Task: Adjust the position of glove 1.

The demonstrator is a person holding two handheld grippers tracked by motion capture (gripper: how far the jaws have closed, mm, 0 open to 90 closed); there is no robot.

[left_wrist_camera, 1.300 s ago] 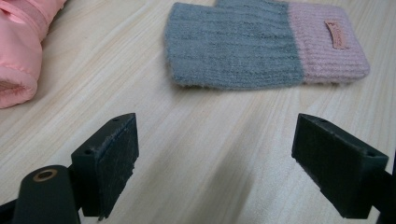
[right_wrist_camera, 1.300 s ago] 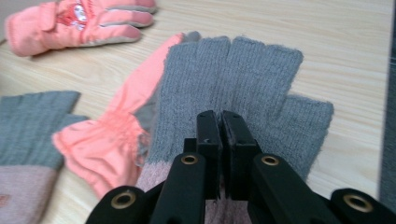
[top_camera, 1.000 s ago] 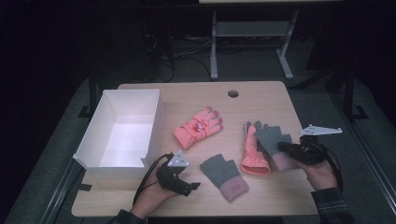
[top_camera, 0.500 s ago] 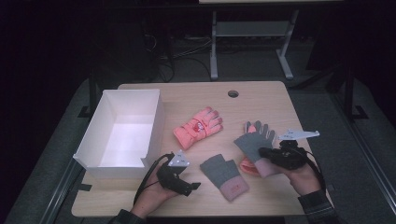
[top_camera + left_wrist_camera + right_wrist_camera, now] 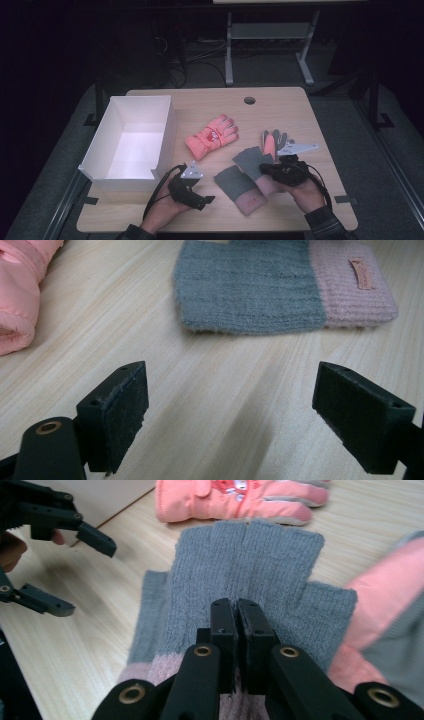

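We take the white box point(image 5: 131, 145) as our landmark; everything else lies on the wooden table point(image 5: 295, 107) w/ respect to it.

Right gripper point(image 5: 263, 169), in our right hand point(image 5: 304, 192), sits well away from the box, across the table toward the front right. Its jaws are pinched nearly together on a grey fingerless glove point(image 5: 255, 161), approx. at the spot where grey knit meets the pink cuff. In the right gripper view point(image 5: 235, 611) the two black jaws stand side by side w/ only a thin slit between them, knit bunched under the tips, and the glove's short finger stubs point(image 5: 248, 545) fan out beyond them. This held glove overlaps its mate, a second grey glove w/ pink cuff point(image 5: 239, 188), which lies flat between the box and the right gripper, nearer the table's front edge. In the left gripper view the mate point(image 5: 250, 287) shows a small tag on its cuff.

Left gripper point(image 5: 202, 200) is just off the box's near right corner, in our left hand point(image 5: 162, 212). Jaws wide apart, nothing between them, bare wood below; they point toward the flat grey glove.

A pink padded glove point(image 5: 212, 136) lies just beside the box's right wall, farther back. Another pink glove point(image 5: 270, 145) w/ grey fingertips lies past the held one, on the side away from the box, partly covered by it.
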